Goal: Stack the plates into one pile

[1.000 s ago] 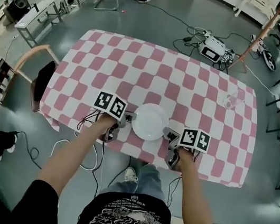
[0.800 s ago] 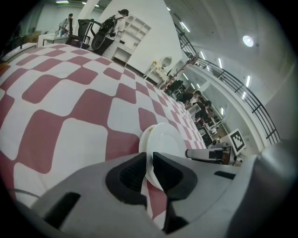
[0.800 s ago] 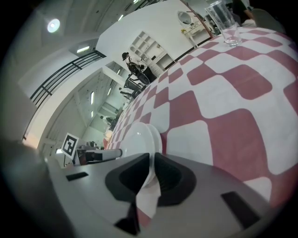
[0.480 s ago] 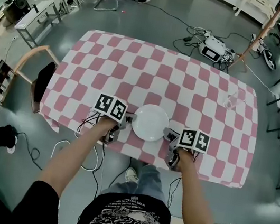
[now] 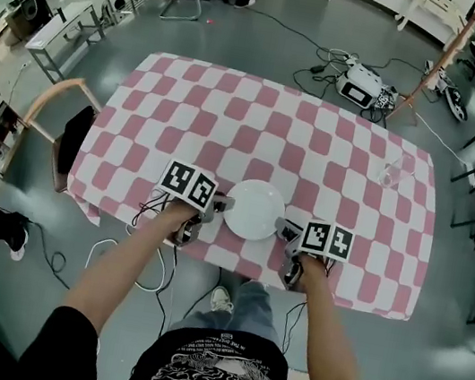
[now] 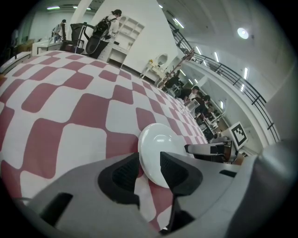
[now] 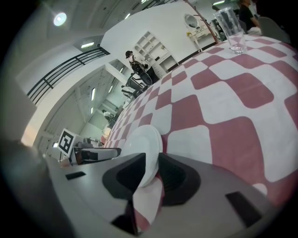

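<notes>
A white plate (image 5: 254, 208) lies near the front edge of the pink-and-white checked table (image 5: 318, 144). In the right gripper view a second rim shows under the plate (image 7: 142, 144), like two stacked. My left gripper (image 5: 221, 203) is at its left rim and my right gripper (image 5: 283, 228) at its right rim. Both have just been opening. The left gripper (image 6: 149, 163) stands open, with the plate (image 6: 158, 144) rim and a cloth fold between its pads. The right gripper (image 7: 151, 168) is narrowly open around the rim.
An empty clear glass (image 5: 393, 171) stands at the table's far right, also seen as the glass (image 7: 230, 30) in the right gripper view. A wooden chair (image 5: 58, 121) is at the table's left side. Cables and a box (image 5: 361, 83) lie on the floor beyond.
Both grippers' jaws have spread at the plate's rims, the left one more. Hands and plate have stayed where they were.
</notes>
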The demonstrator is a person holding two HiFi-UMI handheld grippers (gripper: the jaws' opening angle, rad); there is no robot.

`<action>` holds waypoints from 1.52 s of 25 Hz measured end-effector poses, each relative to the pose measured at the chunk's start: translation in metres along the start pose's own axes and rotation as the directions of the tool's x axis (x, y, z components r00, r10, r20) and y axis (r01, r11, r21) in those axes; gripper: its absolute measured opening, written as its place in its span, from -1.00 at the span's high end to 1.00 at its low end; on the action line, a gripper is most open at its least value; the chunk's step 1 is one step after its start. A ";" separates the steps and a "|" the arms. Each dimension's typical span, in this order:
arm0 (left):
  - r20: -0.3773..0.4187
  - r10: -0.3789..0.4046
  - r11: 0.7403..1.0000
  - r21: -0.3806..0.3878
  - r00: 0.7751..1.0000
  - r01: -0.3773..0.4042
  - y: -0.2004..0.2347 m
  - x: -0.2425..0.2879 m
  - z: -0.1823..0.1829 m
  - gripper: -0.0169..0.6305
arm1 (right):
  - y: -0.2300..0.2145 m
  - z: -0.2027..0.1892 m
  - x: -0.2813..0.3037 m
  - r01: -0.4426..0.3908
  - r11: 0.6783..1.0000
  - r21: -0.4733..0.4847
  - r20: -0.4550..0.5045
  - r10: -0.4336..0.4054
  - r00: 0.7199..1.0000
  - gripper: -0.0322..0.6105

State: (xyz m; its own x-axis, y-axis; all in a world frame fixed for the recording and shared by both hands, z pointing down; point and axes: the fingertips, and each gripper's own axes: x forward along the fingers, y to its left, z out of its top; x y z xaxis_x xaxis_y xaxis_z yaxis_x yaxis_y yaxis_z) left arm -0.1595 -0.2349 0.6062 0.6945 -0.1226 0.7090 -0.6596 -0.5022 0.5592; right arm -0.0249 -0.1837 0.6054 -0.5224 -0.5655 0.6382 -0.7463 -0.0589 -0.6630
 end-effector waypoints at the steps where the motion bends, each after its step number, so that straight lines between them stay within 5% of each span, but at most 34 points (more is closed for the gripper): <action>1: -0.001 0.006 1.000 0.012 1.000 -0.006 0.000 -0.001 0.000 0.47 | 0.000 0.000 0.000 0.001 1.000 -0.002 0.000 -0.001 1.000 0.62; 12: 0.113 0.017 0.998 0.053 0.993 -0.023 -0.015 -0.021 0.027 0.47 | 0.013 0.023 -0.015 0.022 0.997 -0.079 0.081 -0.016 0.997 0.62; 22: 0.285 0.006 0.985 0.161 0.959 -0.054 -0.061 -0.056 0.073 0.54 | 0.050 0.070 -0.059 0.078 0.974 -0.214 0.239 -0.026 0.971 0.77; 38: 0.436 -0.053 0.934 0.341 0.898 -0.110 -0.135 -0.088 0.101 0.69 | 0.106 0.109 -0.142 0.265 0.857 -0.442 0.463 -0.035 0.886 0.88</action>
State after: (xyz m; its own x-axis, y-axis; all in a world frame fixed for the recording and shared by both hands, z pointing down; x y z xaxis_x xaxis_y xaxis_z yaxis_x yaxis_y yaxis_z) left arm -0.1032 -0.2426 0.4251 0.7843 -0.4569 0.4197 -0.5944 -0.7471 0.2975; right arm 0.0156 -0.1994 0.4014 -0.2458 -0.8798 0.4069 -0.9602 0.1636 -0.2262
